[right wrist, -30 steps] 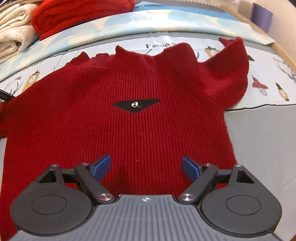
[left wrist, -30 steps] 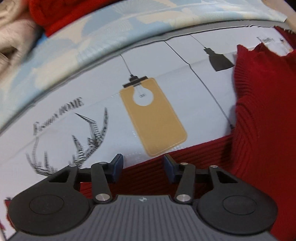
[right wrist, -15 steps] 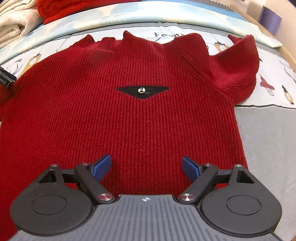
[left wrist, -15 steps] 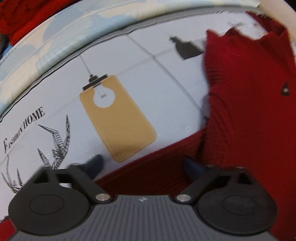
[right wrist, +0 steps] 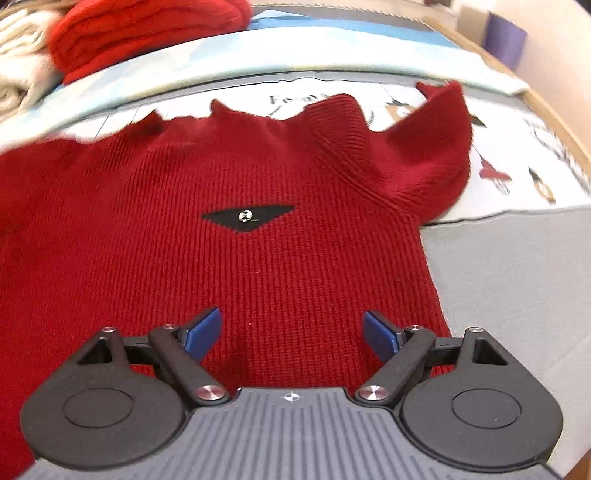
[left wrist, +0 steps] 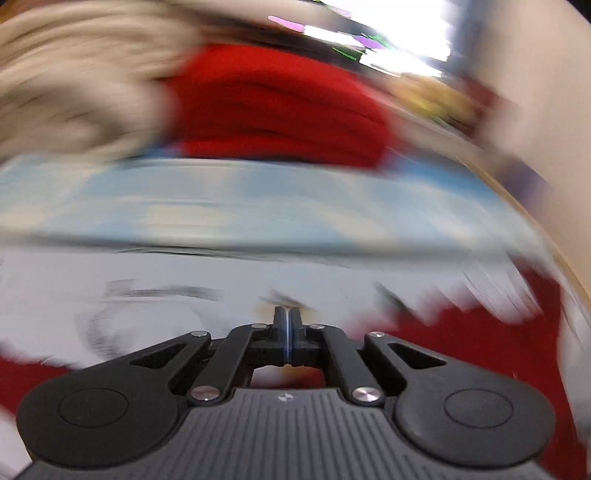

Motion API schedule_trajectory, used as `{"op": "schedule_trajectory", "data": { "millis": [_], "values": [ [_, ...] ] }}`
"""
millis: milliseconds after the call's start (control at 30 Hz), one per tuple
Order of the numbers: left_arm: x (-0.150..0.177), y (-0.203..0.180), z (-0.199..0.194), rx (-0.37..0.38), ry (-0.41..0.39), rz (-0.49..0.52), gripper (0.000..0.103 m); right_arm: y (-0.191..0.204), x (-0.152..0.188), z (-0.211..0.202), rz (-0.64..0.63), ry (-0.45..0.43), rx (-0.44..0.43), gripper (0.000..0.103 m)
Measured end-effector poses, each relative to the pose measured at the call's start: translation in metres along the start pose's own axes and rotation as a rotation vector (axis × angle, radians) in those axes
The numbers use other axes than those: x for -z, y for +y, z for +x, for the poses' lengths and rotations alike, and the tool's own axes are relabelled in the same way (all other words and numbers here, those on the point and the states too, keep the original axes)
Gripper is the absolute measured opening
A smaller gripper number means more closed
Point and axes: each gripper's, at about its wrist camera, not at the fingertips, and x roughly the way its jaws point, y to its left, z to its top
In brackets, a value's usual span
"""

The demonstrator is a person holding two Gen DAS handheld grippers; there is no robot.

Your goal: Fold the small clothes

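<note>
A dark red knitted sweater (right wrist: pixel 221 266) lies flat, front up, with a black diamond patch (right wrist: pixel 247 218) on the chest. Its right sleeve (right wrist: pixel 432 158) is bunched up beside the shoulder. My right gripper (right wrist: pixel 291 332) hovers open over the lower middle of the sweater, and its blue pads stand wide apart with nothing held. The left wrist view is heavily blurred. There my left gripper (left wrist: pixel 286 321) is shut, pads pressed together, above the printed cloth with the sweater (left wrist: pixel 461 350) to its right. I cannot tell whether any fabric is pinched.
A folded red garment (right wrist: pixel 140 33) and a cream one (right wrist: pixel 18 66) are stacked at the back left on a light blue cloth (right wrist: pixel 258 51). The sweater rests on a white printed cloth (right wrist: pixel 517 166) and a grey surface (right wrist: pixel 517 280). A purple object (right wrist: pixel 504 37) stands at the far right.
My left gripper has snapped shut, risen and swung away from the sleeve, so its view now faces the stacked garments. The right gripper has stayed open over the sweater.
</note>
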Motion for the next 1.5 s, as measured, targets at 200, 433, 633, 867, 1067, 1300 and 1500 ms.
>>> {"op": "schedule_trajectory", "data": {
  "millis": [200,433,633,867,1067,1300,1500],
  "values": [
    [0.005,0.015,0.031,-0.165,0.122,-0.097,0.028,-0.017,-0.014,-0.001,0.079,-0.064,-0.011,0.085],
    [0.065,-0.059,-0.038,-0.078,0.095,-0.052,0.103,-0.127,-0.075,0.016,0.394,-0.271,0.093,0.085],
    [0.141,-0.116,-0.079,0.031,0.228,-0.126,0.103,-0.24,-0.137,0.066,0.622,-0.343,0.194,0.084],
    [0.177,-0.148,-0.083,0.005,0.353,-0.21,0.103,-0.288,-0.137,0.149,0.899,-0.246,0.017,0.074],
    [0.172,-0.153,-0.069,-0.004,0.406,-0.252,0.103,-0.224,-0.181,0.179,0.453,-0.204,0.087,0.052],
    [0.165,-0.162,-0.071,0.008,0.408,-0.254,0.103,-0.238,-0.155,0.076,0.543,-0.465,0.465,0.017],
    [0.163,-0.172,-0.083,-0.001,0.407,-0.233,0.103,-0.313,-0.069,0.046,0.81,-0.347,0.469,0.075]
  ]
}}
